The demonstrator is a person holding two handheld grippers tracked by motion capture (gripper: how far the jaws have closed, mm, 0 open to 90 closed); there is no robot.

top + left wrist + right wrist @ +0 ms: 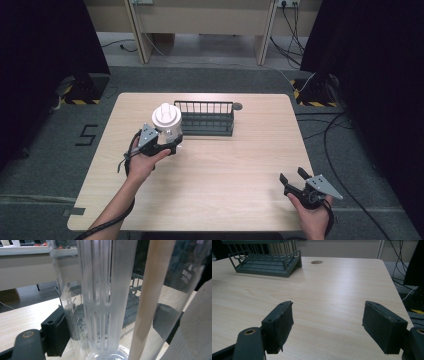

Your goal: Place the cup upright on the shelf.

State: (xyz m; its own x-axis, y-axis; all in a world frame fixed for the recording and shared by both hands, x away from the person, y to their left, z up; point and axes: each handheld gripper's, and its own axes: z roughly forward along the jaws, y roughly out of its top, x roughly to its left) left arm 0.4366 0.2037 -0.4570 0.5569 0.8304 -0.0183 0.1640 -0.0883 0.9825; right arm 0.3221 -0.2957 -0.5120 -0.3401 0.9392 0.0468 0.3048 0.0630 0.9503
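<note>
Left of frame centre, left tongs [172, 142] clamped on clear jug [167, 122]; probably light, rigid, slippery, best gripped mid-wall; lower right, right tongs [293, 178] spread, empty.

A clear plastic jug [117, 290] stands very close to the camera, its wall running from the top edge to the bottom. Inside it hangs a frosted white tube [100, 307] cut with long vertical slots in 2 tiers. The left gripper [105, 330] closes around the jug: 1 black pad [56, 333] presses its left wall, and a dark shape shows through the plastic on the right. A pale cream band [152, 297] slants down the jug's right part. Behind, seen through the clear wall, is a dark wire rack [133, 297] on the light wooden table [22, 315]. Far left, a beige desk [25, 267] stands beyond the table.
</note>
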